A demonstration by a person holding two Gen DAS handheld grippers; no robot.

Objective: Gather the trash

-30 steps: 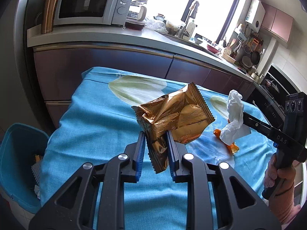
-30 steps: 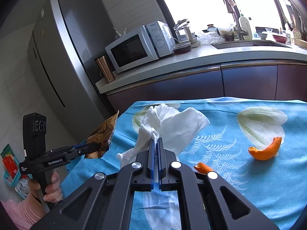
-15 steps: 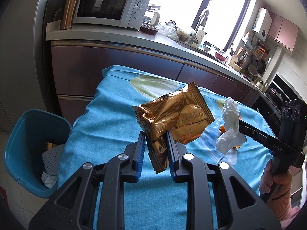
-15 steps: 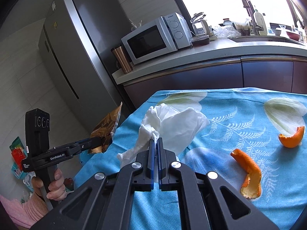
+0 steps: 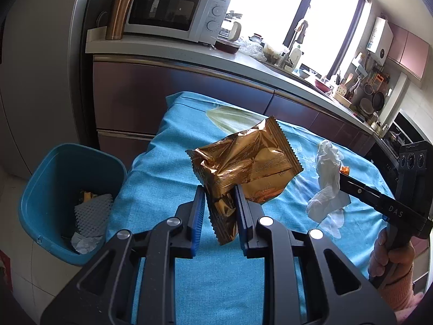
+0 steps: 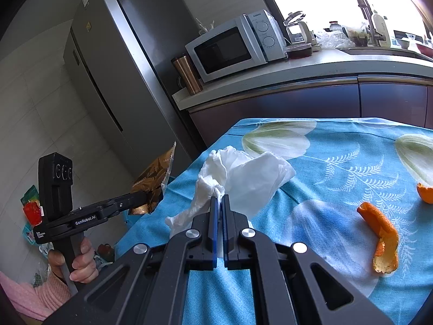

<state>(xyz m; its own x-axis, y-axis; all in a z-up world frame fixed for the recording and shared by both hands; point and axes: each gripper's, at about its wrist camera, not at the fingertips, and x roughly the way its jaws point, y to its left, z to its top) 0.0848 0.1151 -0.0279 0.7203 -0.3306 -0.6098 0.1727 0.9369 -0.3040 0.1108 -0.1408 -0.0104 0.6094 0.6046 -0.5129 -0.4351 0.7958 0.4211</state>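
The left gripper (image 5: 217, 189) clamps the lower end of a crinkled gold snack wrapper (image 5: 246, 165), which stands up above the blue floral tablecloth (image 5: 162, 178). The right gripper (image 6: 218, 199) is closed tight on a crumpled white tissue (image 6: 243, 176), lifted off the cloth. Beyond it, two pieces of orange peel (image 6: 384, 241) lie on the cloth, well apart from the tissue. Beside the table's left end stands a blue trash bin (image 5: 40, 189) holding white foam netting and paper. Behind, a white microwave (image 5: 173, 10) and a copper tumbler (image 5: 117, 13) sit on the counter
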